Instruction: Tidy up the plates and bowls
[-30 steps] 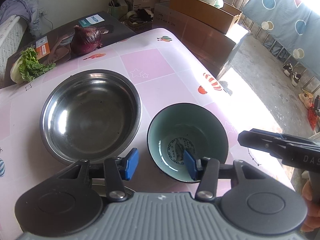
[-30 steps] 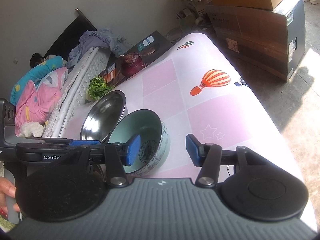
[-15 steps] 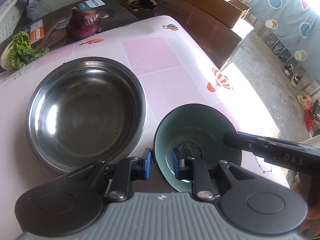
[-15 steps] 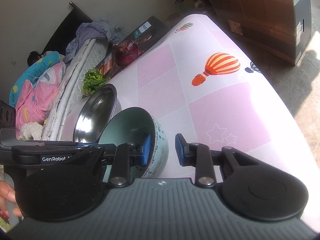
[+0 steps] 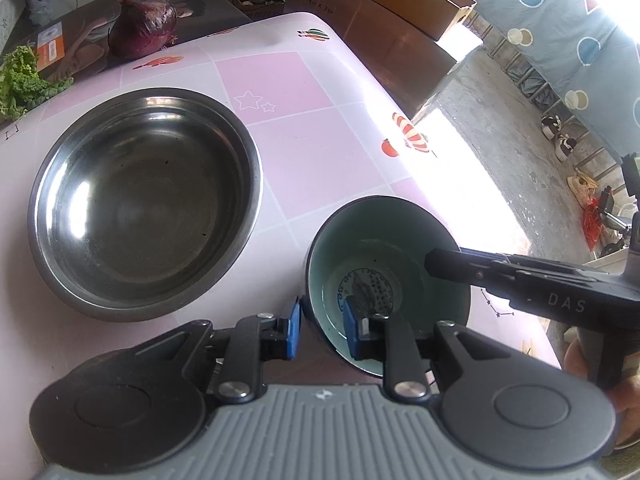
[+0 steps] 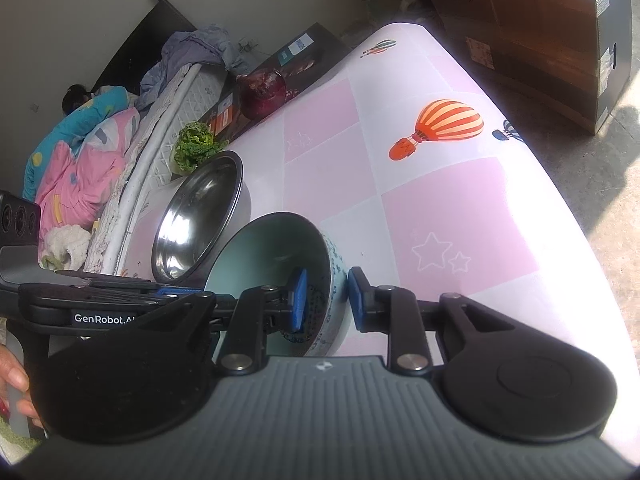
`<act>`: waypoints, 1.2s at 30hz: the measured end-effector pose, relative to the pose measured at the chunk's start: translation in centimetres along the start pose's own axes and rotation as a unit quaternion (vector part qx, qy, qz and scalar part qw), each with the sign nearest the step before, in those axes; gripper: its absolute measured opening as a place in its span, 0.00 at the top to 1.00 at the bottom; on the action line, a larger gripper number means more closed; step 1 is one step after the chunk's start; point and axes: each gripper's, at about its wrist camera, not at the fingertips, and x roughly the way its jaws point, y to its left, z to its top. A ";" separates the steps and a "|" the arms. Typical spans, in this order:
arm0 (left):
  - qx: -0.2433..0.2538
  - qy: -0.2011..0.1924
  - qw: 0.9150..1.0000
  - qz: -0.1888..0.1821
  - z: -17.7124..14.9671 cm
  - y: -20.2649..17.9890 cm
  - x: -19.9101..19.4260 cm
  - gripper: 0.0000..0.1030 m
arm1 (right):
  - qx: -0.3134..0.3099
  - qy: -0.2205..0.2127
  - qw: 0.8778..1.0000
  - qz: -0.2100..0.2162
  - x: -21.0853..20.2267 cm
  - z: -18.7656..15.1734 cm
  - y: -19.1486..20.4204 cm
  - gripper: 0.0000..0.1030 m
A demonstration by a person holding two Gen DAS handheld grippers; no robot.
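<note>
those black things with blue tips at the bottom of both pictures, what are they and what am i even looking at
They are two hand-held claws, one in each of a person's hands, with a camera on each looking along its fingers.

One picture is from the left claw, the other from the right claw. Both have just closed on the rim of the same ceramic bowl, teal inside, one blue pad inside the rim and one outside, at opposite sides.

The bowl sits on a pink checked tablecloth printed with balloons. Beside it is a larger steel bowl. Further back are a red onion and some leafy greens.
</note>
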 end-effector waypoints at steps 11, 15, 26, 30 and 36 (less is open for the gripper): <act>0.014 0.008 1.000 0.015 1.0 -0.5 0.7 0.77 | -0.003 0.013 1.000 -0.006 -0.3 -0.5 -0.7 0.78; 0.011 0.021 1.000 0.014 1.4 -0.4 1.7 0.77 | -0.005 0.022 1.000 -0.007 0.4 -0.5 -0.5 0.78; 0.011 0.047 0.999 0.018 1.8 -0.3 3.3 0.77 | -0.004 0.047 0.999 -0.013 2.5 -0.8 -0.3 0.78; 0.011 0.052 0.998 0.015 1.9 -0.3 3.7 0.77 | -0.009 0.047 0.999 -0.016 2.8 -0.7 -0.1 0.78; 0.013 0.056 0.998 0.021 2.0 -0.6 4.3 0.76 | -0.022 0.043 0.999 -0.025 3.0 -0.7 0.4 0.78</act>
